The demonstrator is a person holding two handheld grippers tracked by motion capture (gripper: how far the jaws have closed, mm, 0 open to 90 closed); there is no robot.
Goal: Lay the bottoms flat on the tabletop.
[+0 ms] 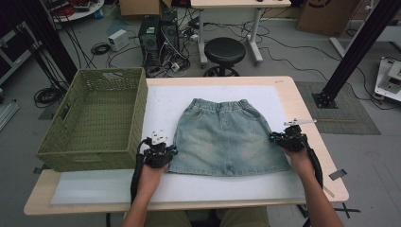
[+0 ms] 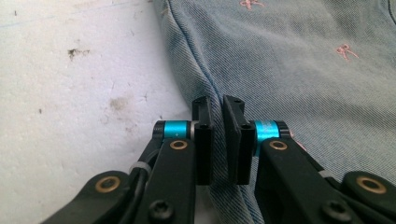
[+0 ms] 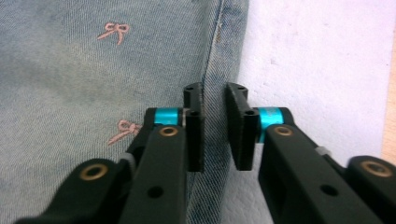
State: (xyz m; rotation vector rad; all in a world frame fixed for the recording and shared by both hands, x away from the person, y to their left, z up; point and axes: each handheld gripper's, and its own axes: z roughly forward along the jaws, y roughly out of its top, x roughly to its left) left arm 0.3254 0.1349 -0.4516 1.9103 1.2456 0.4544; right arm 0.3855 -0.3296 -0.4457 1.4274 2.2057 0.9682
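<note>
A light blue denim skirt (image 1: 222,137) with small pink bows lies flat on a white mat (image 1: 161,101), waistband away from me. My left gripper (image 1: 173,152) is at the skirt's lower left corner. In the left gripper view the skirt (image 2: 303,70) has its side edge pinched between the nearly closed jaws of the left gripper (image 2: 218,105). My right gripper (image 1: 273,138) is at the skirt's right edge. In the right gripper view the side seam of the skirt (image 3: 93,70) fills the narrow gap between the jaws of the right gripper (image 3: 213,93).
A green woven basket (image 1: 90,153) stands on the table's left end, close to my left hand. The wooden table (image 1: 307,123) shows bare wood right of the mat. A black stool (image 1: 224,49) and cables are on the floor beyond.
</note>
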